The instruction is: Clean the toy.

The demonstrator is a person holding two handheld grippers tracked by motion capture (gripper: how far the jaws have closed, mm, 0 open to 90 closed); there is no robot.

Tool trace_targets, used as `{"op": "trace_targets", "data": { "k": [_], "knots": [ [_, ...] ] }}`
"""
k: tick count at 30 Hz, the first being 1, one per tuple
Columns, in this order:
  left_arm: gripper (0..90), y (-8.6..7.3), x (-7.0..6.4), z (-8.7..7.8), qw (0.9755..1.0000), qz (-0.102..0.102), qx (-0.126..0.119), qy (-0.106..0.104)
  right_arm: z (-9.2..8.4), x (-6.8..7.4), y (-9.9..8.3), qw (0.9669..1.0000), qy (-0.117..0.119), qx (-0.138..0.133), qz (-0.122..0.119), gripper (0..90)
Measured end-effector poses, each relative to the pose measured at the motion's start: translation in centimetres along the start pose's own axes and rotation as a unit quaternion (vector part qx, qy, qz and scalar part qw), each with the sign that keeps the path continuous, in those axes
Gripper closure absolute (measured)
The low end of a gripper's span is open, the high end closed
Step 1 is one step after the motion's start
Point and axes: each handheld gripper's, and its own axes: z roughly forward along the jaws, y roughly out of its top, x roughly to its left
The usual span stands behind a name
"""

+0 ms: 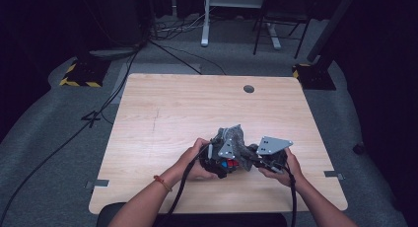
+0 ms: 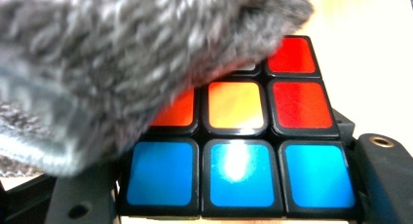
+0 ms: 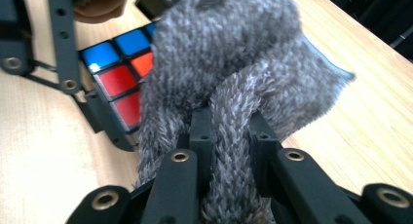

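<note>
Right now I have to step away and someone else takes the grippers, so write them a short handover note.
Left gripper: jaws shut on the black puzzle cube with coloured tiles, held low over the light wooden table.
Right gripper: jaws shut on a fold of the fuzzy grey cloth.
Done: the cloth drapes over part of the cube.
Left: probably wiping or covering the remaining exposed tiles.

High view looks down; both close tool views share the cube (image 2: pixel 243 136)

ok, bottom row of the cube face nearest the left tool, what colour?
All three squares of the cube bottom row are blue; clearest in the left gripper view.
</note>
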Motion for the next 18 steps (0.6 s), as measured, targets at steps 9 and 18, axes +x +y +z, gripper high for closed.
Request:
{"op": "trace_targets", "data": {
  "k": [9, 18],
  "knots": [
    [33.7, 0.2, -0.3, -1.0, 0.9998, 0.005, -0.019, 0.007, 0.2, -0.2, -0.7, 0.9994, 0.027, 0.018, 0.012, 77.4],
    [33.7, 0.3, -0.3, 0.2, 0.9996, 0.0, 0.013, 0.026, -1.2, 0.7, 0.6, 0.9992, 0.027, -0.03, 0.004, 77.2]
  ]
}}
